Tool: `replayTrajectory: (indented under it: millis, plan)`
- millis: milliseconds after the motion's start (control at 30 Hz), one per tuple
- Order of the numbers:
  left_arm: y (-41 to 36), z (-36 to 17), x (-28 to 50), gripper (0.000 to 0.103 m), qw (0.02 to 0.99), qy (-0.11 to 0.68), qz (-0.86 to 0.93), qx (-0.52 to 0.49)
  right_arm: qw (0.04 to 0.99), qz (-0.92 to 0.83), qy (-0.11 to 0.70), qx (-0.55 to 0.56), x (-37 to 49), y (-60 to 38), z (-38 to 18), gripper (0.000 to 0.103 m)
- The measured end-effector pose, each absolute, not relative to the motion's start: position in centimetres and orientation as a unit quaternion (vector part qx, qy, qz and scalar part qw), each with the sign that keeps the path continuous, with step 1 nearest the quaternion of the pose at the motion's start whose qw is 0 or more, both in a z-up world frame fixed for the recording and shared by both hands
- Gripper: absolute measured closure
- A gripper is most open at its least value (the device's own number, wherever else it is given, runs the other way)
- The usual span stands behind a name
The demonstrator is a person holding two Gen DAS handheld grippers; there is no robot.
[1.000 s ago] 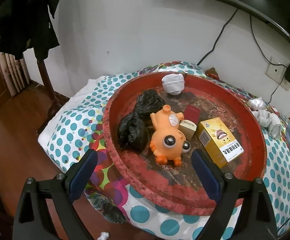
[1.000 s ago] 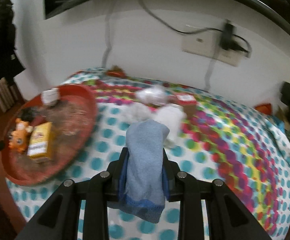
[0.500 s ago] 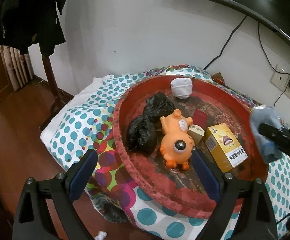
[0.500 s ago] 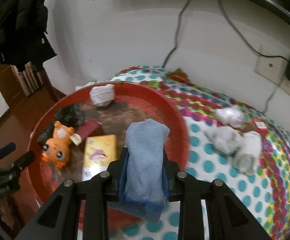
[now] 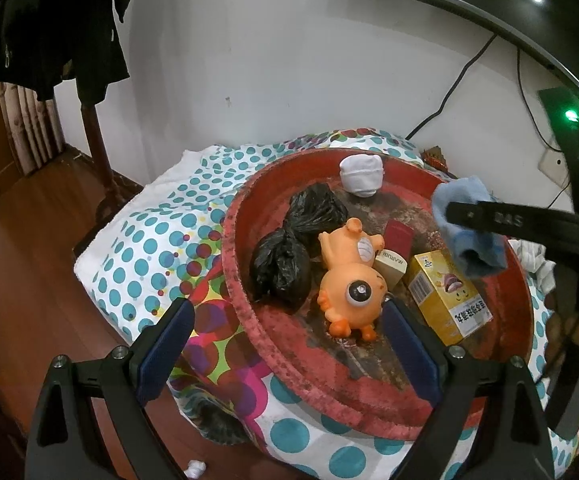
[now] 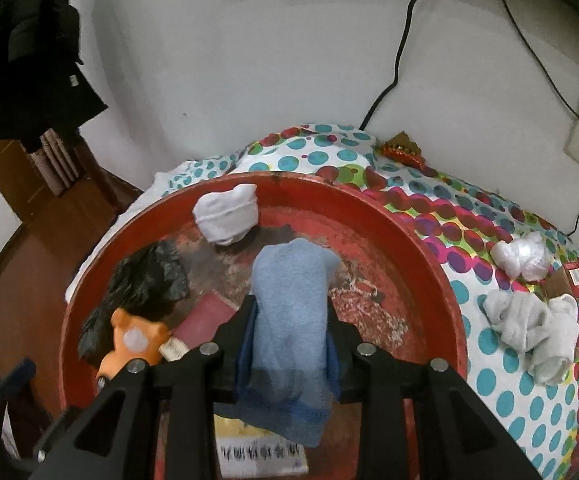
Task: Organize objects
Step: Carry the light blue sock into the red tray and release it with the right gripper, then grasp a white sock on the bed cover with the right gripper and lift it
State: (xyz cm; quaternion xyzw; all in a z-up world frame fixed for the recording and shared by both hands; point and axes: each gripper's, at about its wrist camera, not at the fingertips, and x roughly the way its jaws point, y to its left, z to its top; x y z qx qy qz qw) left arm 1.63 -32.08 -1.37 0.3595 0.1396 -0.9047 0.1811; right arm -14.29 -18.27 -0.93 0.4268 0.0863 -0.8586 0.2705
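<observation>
Above the red tray point(image 6: 445, 280), the right gripper point(image 6: 289, 344) has its jaws clamped on a blue cloth point(image 6: 289, 300), not yet released. The left gripper point(image 5: 285, 344) hovers with jaws wide apart, holding nothing. An orange toy point(image 5: 349, 276), yellow box point(image 5: 445, 292) and black bags point(image 5: 285, 256) lie in the tray; grey socks point(image 6: 529, 328) and a plastic wad point(image 6: 521, 256) are left on the counter.

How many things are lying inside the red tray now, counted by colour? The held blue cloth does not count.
Black: 2, bags
White: 1, rolled cloth
Orange: 1, toy
Yellow: 1, box
Dark red: 1, box
Total: 6 in the tray
</observation>
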Motion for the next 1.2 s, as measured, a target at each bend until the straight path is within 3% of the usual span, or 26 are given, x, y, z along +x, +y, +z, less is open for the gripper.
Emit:
replayTrajectory:
  millis: [133, 333, 800, 1200]
  plan:
    - [-32.0, -1.3, 1.5, 0.009, 0.191, 0.127, -0.907, 0.354, 0.256, -0.855, 0.084, 0.443, -15.5, -18.8, -1.8, 0.067]
    - [-31.9, -1.5, 1.2, 0.009, 0.192, 0.118, -0.906, 0.358, 0.251, -0.858, 0.086, 0.44, -15.2, -18.0, -1.9, 0.048]
    - [-31.3, -1.7, 1.1, 0.009, 0.186, 0.115, -0.906, 0.362, 0.156, -0.893, 0.079, 0.415, -15.5, -2.4, -0.2, 0.048]
    - [-30.1, -1.7, 0.9, 0.008, 0.184, 0.08, -0.91, 0.363, 0.084, -0.894, -0.054, 0.436, -20.6, 6.4, -1.5, 0.048]
